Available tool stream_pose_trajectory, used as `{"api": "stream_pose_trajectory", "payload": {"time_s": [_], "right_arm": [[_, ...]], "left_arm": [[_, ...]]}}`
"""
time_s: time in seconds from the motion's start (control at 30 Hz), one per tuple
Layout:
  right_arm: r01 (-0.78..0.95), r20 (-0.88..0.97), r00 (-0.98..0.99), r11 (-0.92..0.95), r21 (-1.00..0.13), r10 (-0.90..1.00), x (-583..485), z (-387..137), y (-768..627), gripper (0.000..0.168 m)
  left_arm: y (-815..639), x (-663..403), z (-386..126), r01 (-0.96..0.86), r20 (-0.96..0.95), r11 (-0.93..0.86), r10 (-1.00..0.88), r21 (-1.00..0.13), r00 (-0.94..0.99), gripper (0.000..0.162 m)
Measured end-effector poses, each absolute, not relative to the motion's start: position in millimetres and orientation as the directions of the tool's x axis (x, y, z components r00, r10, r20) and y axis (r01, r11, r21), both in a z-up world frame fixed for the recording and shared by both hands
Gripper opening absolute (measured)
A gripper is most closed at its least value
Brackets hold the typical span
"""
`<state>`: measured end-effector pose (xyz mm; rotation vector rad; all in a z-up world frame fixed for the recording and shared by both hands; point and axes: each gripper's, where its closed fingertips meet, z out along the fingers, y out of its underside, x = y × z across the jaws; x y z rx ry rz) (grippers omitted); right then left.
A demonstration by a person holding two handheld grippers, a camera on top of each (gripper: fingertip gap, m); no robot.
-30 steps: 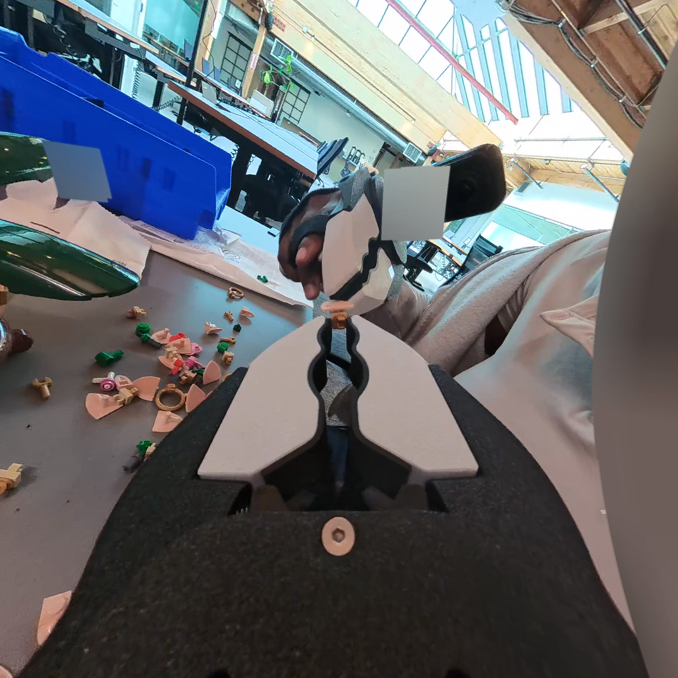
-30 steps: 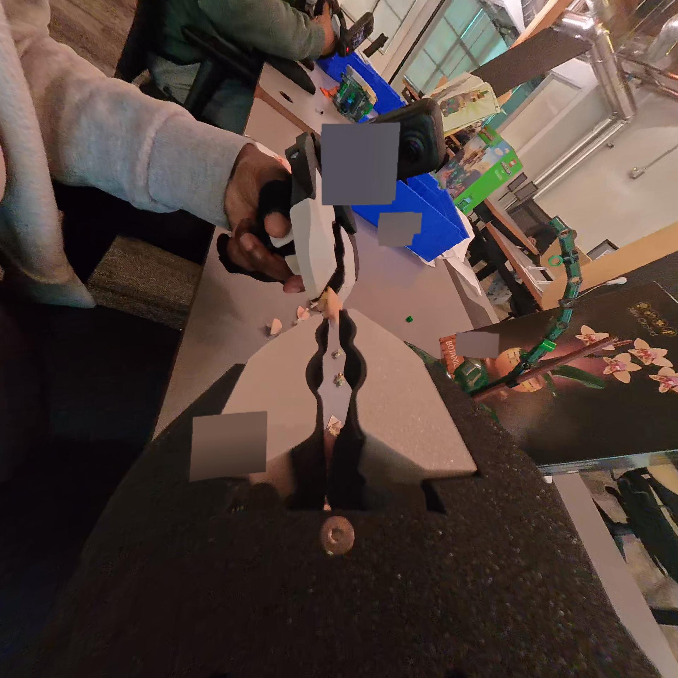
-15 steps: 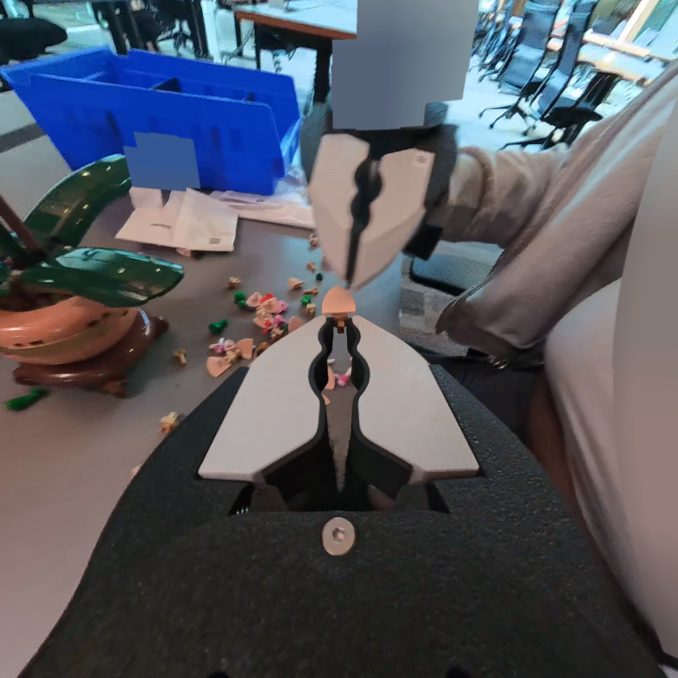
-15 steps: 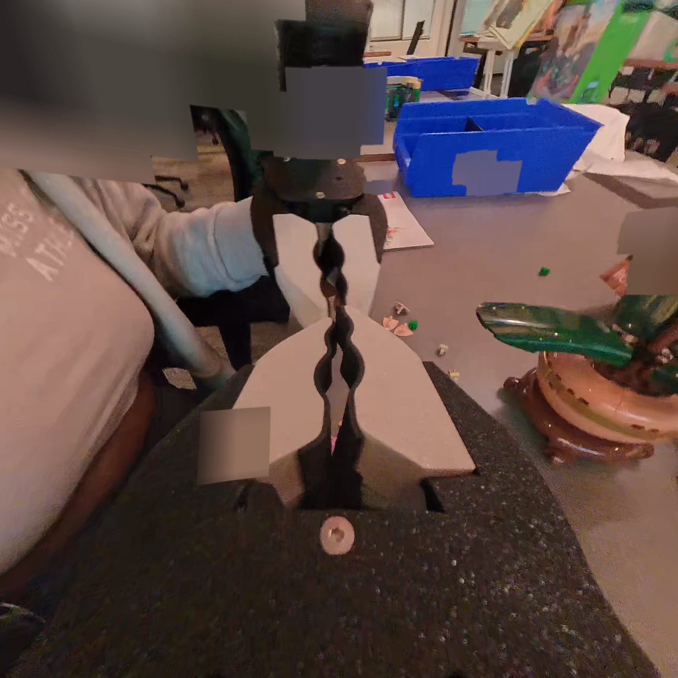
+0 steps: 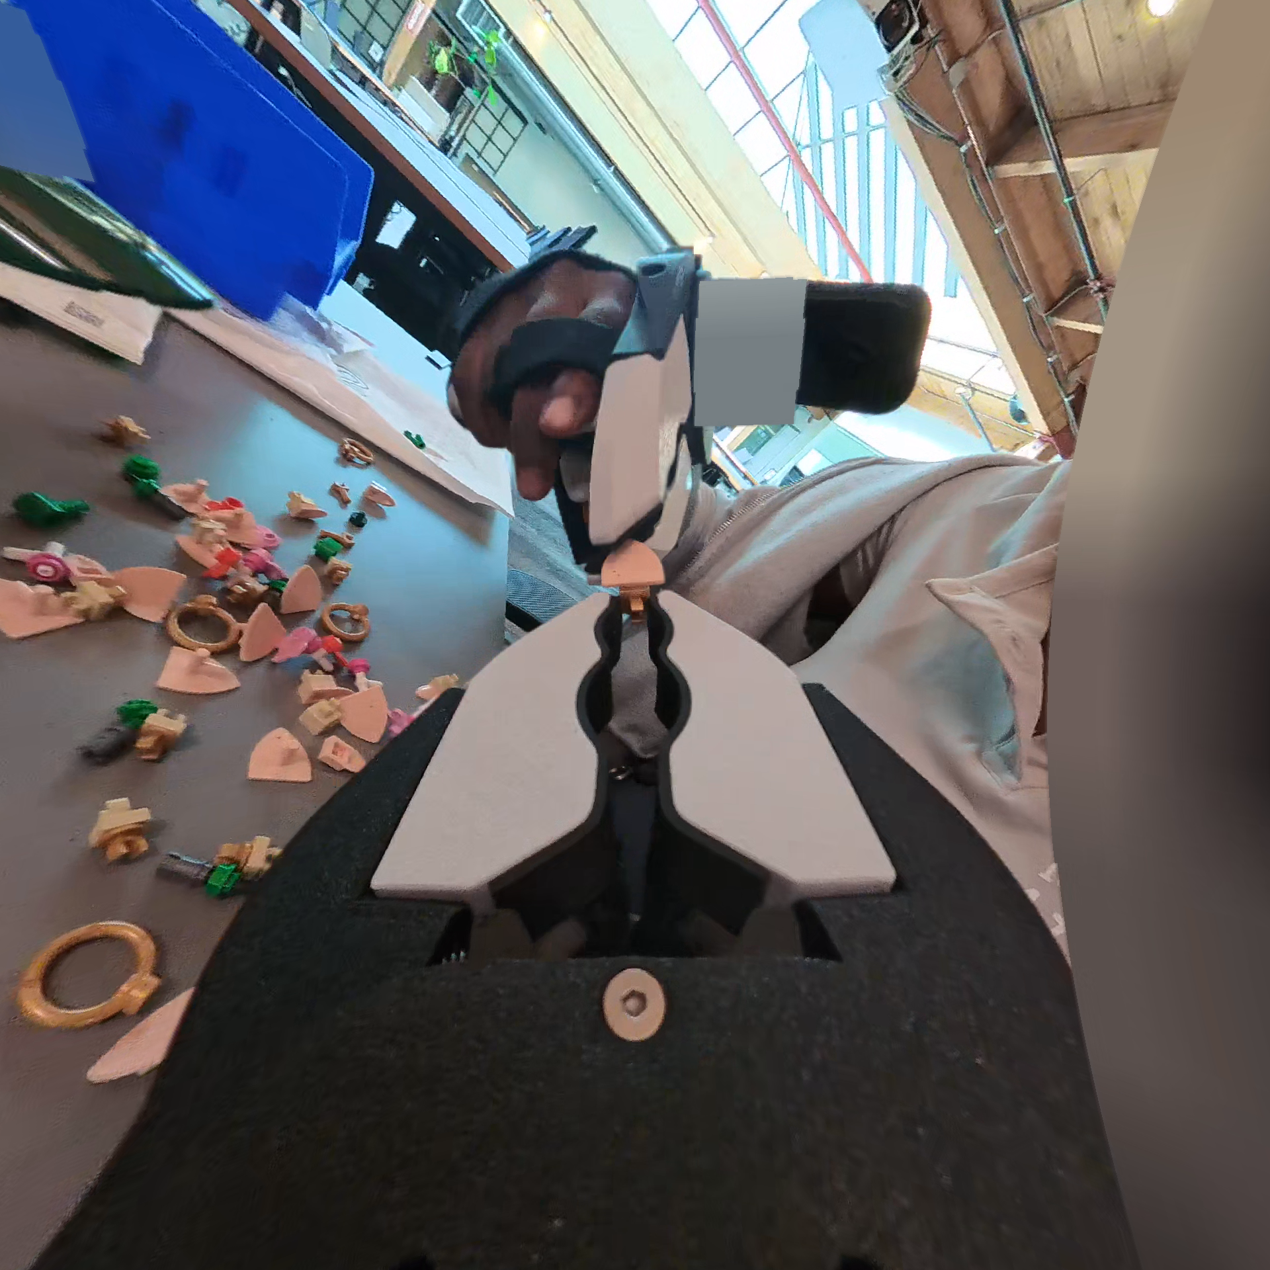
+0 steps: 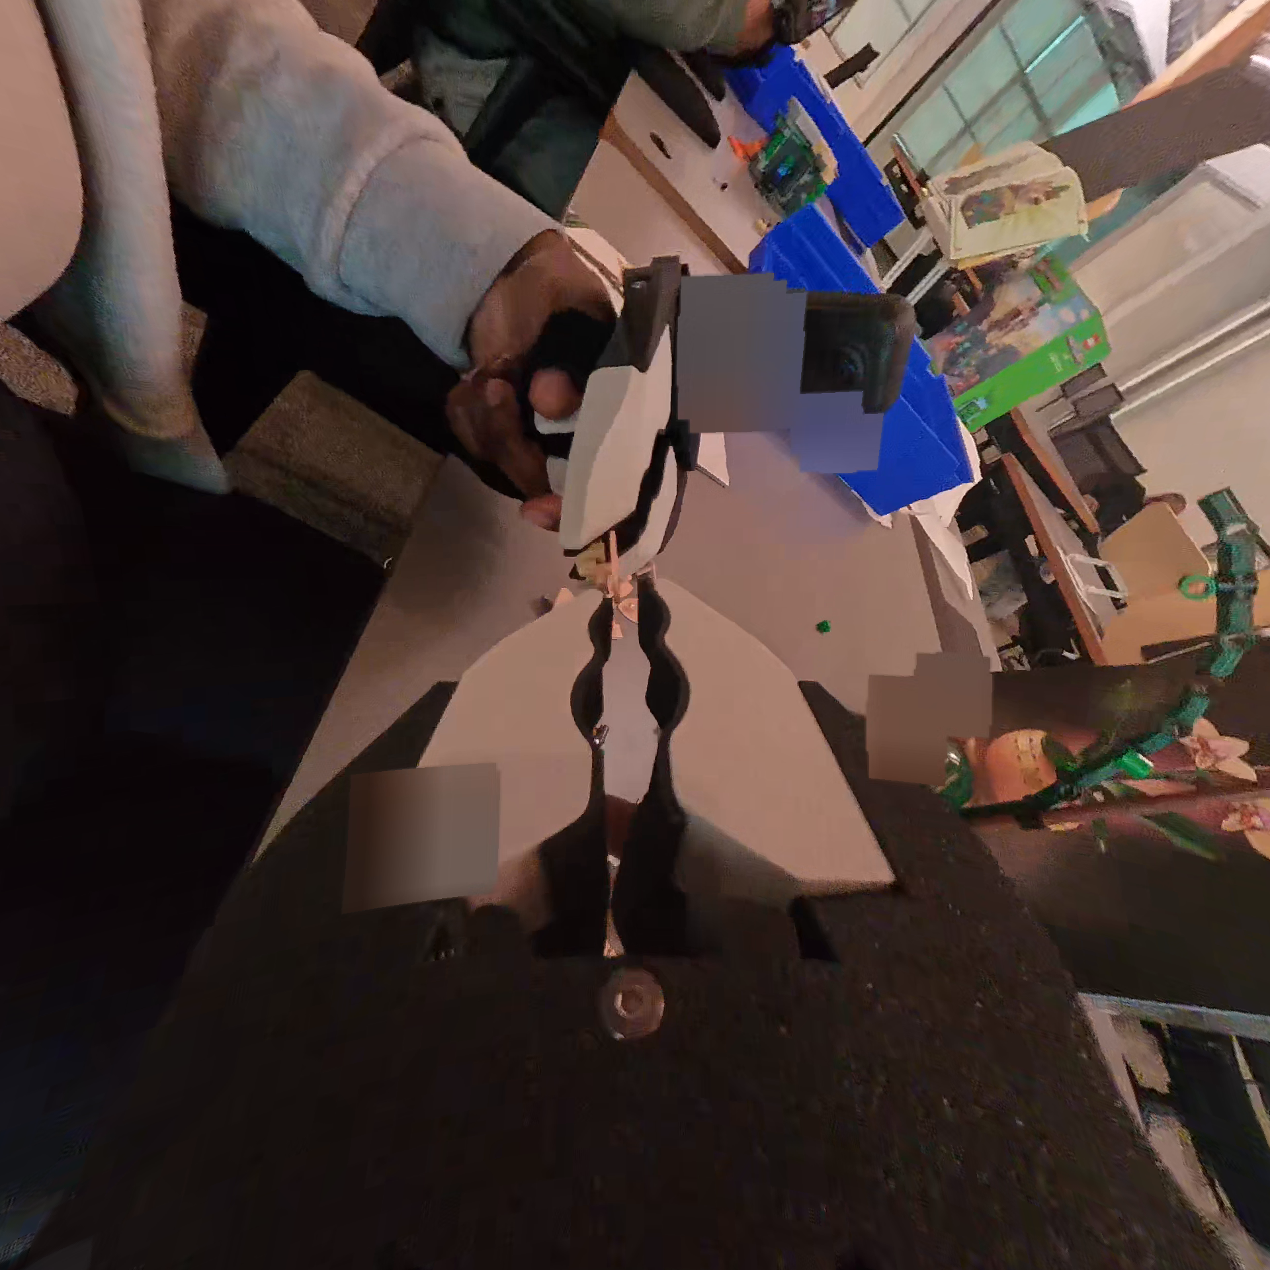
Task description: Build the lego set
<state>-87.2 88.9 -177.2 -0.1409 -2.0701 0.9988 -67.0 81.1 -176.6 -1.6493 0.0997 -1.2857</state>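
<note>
The pink petal [image 5: 631,567] sits on a tan connector [image 5: 631,605], held in mid-air off the table [image 5: 426,577] edge. The left gripper [image 5: 631,608] is clenched on the connector; the right gripper [image 5: 636,543] touches the petal from above — whether it actually grips, I cannot tell. Best done by pressing straight along the stud axis — no twist — over the table, where loose pieces [image 5: 206,618] lie.

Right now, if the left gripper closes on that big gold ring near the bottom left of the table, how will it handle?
The gold ring looks like rigid plastic, so probably stiff and light. It lies flat on the table, so the fingers may struggle to get under it, and it could skid. Its side tab should stop it rolling.
</note>
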Motion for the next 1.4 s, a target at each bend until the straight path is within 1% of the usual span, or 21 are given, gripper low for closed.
{"api": "stream_pose_trajectory", "payload": {"time_s": [0.07,0.17,0.23,0.27,0.3,0.4,0.53,0.73,0.8,0.93,1.07,1.17,1.23,1.27,1.3,1.33,1.4], "right_arm": [[-0.246,0.634,-0.68,0.7,-0.671,0.369,-86,-179,85,0.001],[-0.255,0.645,-0.69,0.724,-0.641,0.328,-86,-179,86,0.002],[-0.27,0.649,-0.7,0.731,-0.627,0.299,-83,-178,85,0.014],[-0.269,0.646,-0.704,0.732,-0.626,0.294,-82,-178,84,0.014],[-0.269,0.643,-0.706,0.727,-0.631,0.297,-81,-176,85,0.015],[-0.263,0.611,-0.722,0.688,-0.676,0.324,-80,-172,83,0.006],[-0.234,0.568,-0.75,0.667,-0.707,0.339,-81,-174,83,0.005],[-0.172,0.451,-0.824,0.607,-0.776,0.343,-74,-180,77,0.003],[-0.129,0.38,-0.848,0.551,-0.824,0.37,-73,-180,77,0.002],[-0.045,0.277,-0.808,0.413,-0.909,0.52,-83,-181,82,0.0],[-0.024,0.181,-0.681,0.225,-0.974,0.709,-95,-173,87,0.0],[0.006,0.063,-0.584,0.083,-0.997,0.809,-103,-177,94,0.0],[0.044,-0.023,-0.535,0.001,-0.999,0.844,-105,-184,97,0.0],[0.051,-0.044,-0.48,-0.022,-0.998,0.876,-108,-188,105,0.0],[0.06,-0.053,-0.429,-0.03,-0.998,0.902,-110,-192,114,0.0],[0.096,-0.055,-0.429,-0.015,-0.995,0.901,-110,-200,115,0.0],[0.112,-0.048,-0.479,0.007,-0.994,0.876,-106,-201,106,0.0]], "left_arm": [[79,-66,-175,0.48,0.696,-0.51,-0.592,-0.714,0.406,0.006],[79,-67,-176,0.479,0.709,-0.527,-0.582,-0.702,0.398,0.006],[79,-68,-176,0.486,0.721,-0.537,-0.578,-0.689,0.382,0.006],[79,-69,-176,0.492,0.725,-0.539,-0.579,-0.684,0.374,0.006],[78,-70,-175,0.498,0.73,-0.541,-0.579,-0.677,0.362,0.006],[79,-69,-177,0.494,0.732,-0.547,-0.576,-0.676,0.363,0.006],[78,-69,-178,0.493,0.735,-0.551,-0.574,-0.673,0.361,0.006],[74,-61,-185,0.412,0.713,-0.582,-0.579,-0.701,0.396,0.006],[76,-62,-186,0.391,0.694,-0.574,-0.576,-0.719,0.431,0.006],[84,-72,-189,0.375,0.628,-0.512,-0.53,-0.773,0.57,0.006],[95,-82,-184,0.457,0.604,-0.397,-0.478,-0.796,0.637,0.006],[101,-90,-189,0.453,0.556,-0.326,-0.425,-0.83,0.714,0.006],[101,-93,-197,0.41,0.522,-0.337,-0.39,-0.848,0.758,0.006],[98,-91,-199,0.378,0.501,-0.349,-0.399,-0.857,0.767,0.005],[94,-81,-197,0.34,0.486,-0.367,-0.452,-0.866,0.749,0.004],[92,-73,-197,0.313,0.477,-0.386,-0.472,-0.868,0.741,0.004],[96,-86,-207,0.219,0.385,-0.403,-0.395,-0.888,0.834,0.004]]}}
